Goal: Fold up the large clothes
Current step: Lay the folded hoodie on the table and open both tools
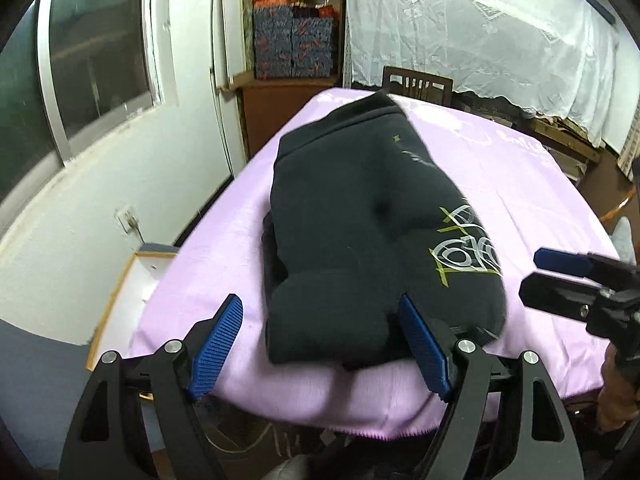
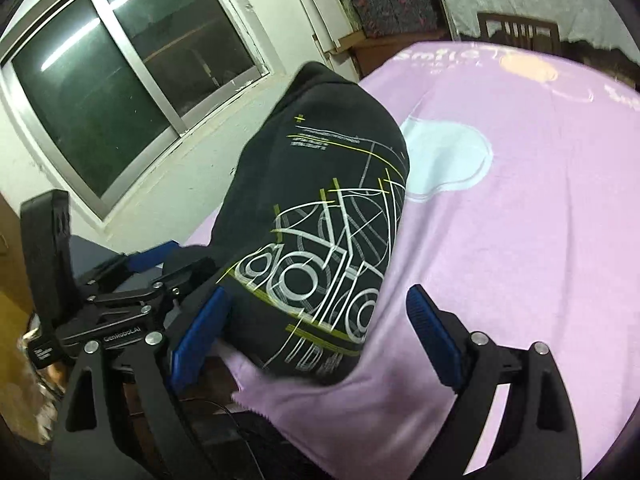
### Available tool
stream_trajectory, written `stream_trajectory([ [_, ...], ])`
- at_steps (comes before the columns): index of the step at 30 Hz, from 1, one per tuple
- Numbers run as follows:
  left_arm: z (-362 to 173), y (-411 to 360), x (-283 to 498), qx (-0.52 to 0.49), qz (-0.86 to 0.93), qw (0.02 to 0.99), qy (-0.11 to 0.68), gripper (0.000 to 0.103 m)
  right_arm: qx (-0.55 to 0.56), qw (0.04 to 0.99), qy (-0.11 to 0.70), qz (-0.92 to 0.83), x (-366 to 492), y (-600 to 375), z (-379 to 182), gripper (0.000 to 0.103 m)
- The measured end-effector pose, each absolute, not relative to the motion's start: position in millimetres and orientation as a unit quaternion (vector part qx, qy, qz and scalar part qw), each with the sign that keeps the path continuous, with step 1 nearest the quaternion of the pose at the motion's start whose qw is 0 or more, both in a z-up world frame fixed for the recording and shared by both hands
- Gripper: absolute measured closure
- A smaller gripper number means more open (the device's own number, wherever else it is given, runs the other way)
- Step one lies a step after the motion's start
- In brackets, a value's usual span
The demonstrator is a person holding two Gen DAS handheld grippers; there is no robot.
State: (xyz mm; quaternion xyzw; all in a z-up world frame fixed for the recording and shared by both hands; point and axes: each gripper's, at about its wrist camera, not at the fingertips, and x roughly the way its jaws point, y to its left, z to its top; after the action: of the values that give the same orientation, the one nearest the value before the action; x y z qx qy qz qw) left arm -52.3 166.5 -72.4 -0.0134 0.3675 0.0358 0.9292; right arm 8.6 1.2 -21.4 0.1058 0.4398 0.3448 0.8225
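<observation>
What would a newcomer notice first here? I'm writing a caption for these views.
First, the folded black sweatshirt with its white and yellow line print, lying at the near edge of the pink blanket. Next, the blue-padded left tongs and right tongs, both open around its near end.

White wall (image 1: 100,184) — dark sliding window (image 2: 120,80), wooden chair (image 1: 416,82)

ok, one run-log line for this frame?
garment: black sweatshirt folded on pink blanket | left gripper: open, empty | right gripper: open, empty
</observation>
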Motion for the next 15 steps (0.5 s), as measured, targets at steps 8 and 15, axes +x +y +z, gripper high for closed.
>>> stream_trajectory([
  [8, -50.4, 147.4, -100.2, 0.022, 0.089, 0.948, 0.305, 0.004, 0.079, 0.854, 0.398, 0.326, -42.8, -4.8, 13.8, 0.012],
  [15, -36.6, 134.2, -111.5, 0.042, 0.107, 0.954, 0.279, 0.004, 0.045, 0.883, 0.357, 0.301, -75.0, -14.5, 30.1, 0.009],
])
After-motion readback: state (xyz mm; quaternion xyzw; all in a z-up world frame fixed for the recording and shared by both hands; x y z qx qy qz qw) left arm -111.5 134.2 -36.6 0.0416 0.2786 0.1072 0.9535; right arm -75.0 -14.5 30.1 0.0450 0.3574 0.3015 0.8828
